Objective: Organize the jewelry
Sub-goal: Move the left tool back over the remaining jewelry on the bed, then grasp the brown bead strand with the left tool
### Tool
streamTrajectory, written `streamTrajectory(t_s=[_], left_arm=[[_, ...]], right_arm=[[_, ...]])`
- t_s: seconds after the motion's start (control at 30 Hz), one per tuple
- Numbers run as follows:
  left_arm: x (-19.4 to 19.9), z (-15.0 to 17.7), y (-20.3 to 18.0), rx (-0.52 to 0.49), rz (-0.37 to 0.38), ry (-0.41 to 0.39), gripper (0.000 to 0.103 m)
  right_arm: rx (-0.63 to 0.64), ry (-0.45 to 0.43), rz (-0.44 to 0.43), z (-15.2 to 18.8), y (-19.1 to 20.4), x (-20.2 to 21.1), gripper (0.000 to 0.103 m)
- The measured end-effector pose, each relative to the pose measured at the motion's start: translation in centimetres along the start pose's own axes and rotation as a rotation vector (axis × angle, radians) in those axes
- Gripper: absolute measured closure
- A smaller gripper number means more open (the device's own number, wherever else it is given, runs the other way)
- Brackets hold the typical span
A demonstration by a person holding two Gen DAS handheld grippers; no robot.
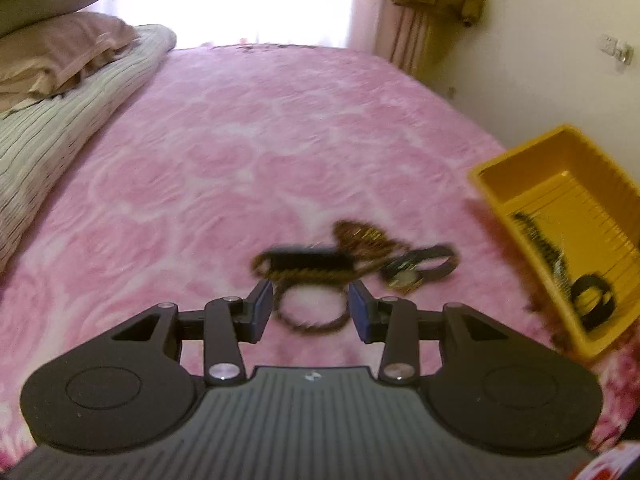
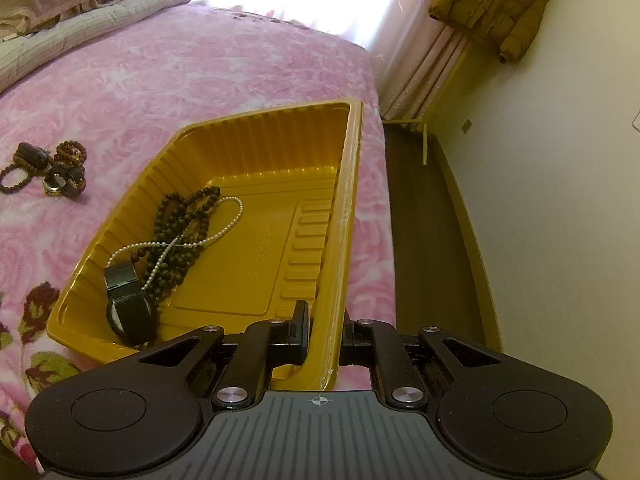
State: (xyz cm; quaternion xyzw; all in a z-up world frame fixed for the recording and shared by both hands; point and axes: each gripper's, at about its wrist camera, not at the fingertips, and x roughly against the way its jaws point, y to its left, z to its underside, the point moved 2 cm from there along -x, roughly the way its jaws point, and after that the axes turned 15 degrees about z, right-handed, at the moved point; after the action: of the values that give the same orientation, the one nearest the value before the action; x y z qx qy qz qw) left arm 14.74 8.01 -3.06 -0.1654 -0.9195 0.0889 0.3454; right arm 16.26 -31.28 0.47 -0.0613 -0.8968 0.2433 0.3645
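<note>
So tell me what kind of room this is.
A bedroom, most likely. The work surface is a bed with a pink floral blanket, with stacked pillows at its head, and a mustard jacket hangs by the curtained window.

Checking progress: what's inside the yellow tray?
Inside the yellow tray: dark bead strand, pearl necklace across it, black watch. Anything under them is hidden.

You were working in a home bedroom. A bed (image 1: pixel 240 152) under a pink rose-patterned blanket filled the view, pillows (image 1: pixel 60 48) and a folded quilt (image 1: pixel 64 128) were stacked at its head, pale curtains (image 2: pixel 420 40) covered a bright window, and a mustard padded jacket (image 2: pixel 492 4) hung by the wall.
</note>
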Motion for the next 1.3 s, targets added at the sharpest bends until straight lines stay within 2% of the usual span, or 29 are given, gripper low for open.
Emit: streamTrajectory(t_s=[0.1, 0.3, 0.43, 0.6, 0.7, 0.77, 0.93, 1.3], left_arm=[[-0.1, 1.5, 0.6, -0.008, -0.029, 0.008, 0.066], [-1.5, 2.6, 0.5, 0.001, -0.024, -0.017, 0.065], [-2.9, 2.5, 1.2, 0.061, -0.056, -0.021, 0.066], [-4.5, 2.1, 1.8, 0.062, -0.073, 0.014, 0.075], [-4.8, 2.2, 2.2, 0.061, -0.098, 0.021, 0.087], [-4.6, 2.3, 2.4, 0.061, -0.104, 0.028, 0.097], [-3.0, 2.1, 2.2, 0.056, -0.089, 0.048, 0.097], [0.9, 0.2, -0.6, 0.024, -0.017, -0.013, 0.097]], right_arm=[[0.002, 0.001, 0.002, 0.0, 0.0, 0.0, 0.091], [0.004, 0.003, 0.005, 0.1, 0.0, -0.1, 0.091], [0.007, 0.009, 0.007, 0.3, 0.0, -0.2, 0.091], [0.005, 0.02, 0.011, 0.4, 0.0, -0.6, 0.091], [0.006, 0.021, 0.011, 0.4, 0.0, -0.6, 0.091], [0.006, 0.021, 0.011, 0.4, 0.0, -0.6, 0.091], [0.004, 0.019, 0.011, 0.4, 0.0, -0.5, 0.091], [0.005, 0.015, 0.012, 0.3, 0.0, -0.6, 0.091]])
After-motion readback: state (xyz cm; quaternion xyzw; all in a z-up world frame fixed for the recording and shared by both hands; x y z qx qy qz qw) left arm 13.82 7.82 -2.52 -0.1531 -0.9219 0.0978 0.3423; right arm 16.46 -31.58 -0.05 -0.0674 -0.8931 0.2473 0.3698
